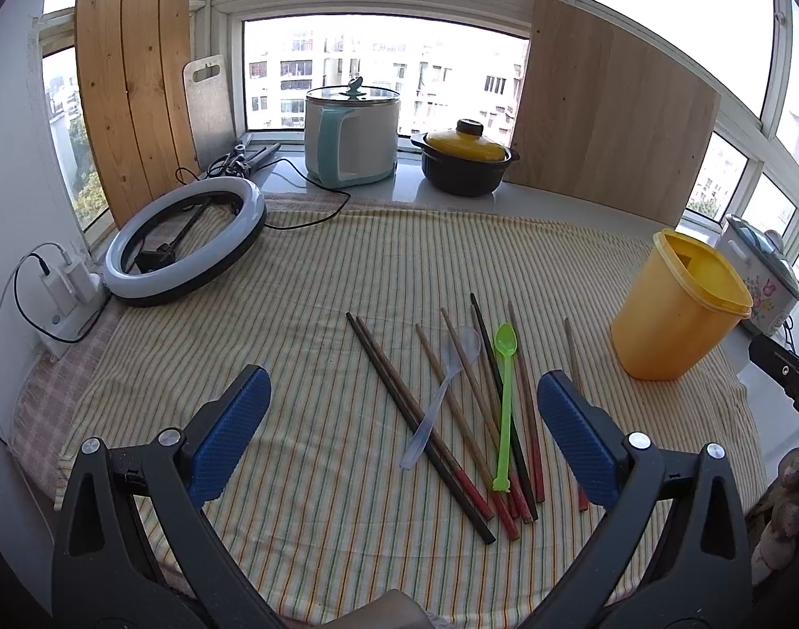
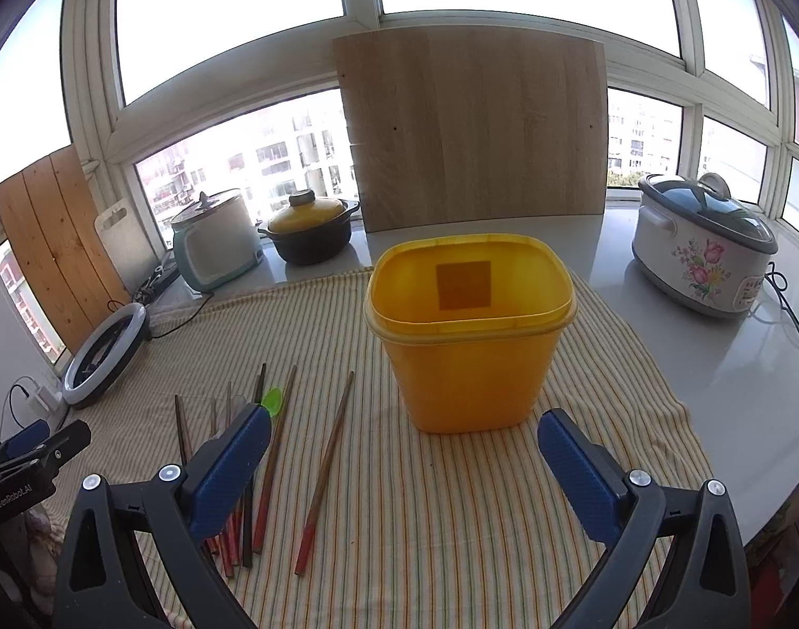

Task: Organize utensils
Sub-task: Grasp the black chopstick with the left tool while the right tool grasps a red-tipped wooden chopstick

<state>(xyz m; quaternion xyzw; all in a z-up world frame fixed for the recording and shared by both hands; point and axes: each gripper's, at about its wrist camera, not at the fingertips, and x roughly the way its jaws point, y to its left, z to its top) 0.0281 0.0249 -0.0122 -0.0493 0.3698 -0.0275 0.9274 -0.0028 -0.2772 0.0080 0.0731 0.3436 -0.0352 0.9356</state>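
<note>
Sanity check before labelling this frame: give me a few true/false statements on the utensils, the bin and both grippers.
1. Both grippers are open and hold nothing. True: left gripper, right gripper.
2. The yellow container already holds chopsticks. False: nothing shows inside it.
3. The green spoon lies among the chopsticks on the striped cloth. True.
4. The yellow container lies on its side. False: it stands upright, mouth up.
5. The clear spoon lies left of the green spoon in the left wrist view. True.
</note>
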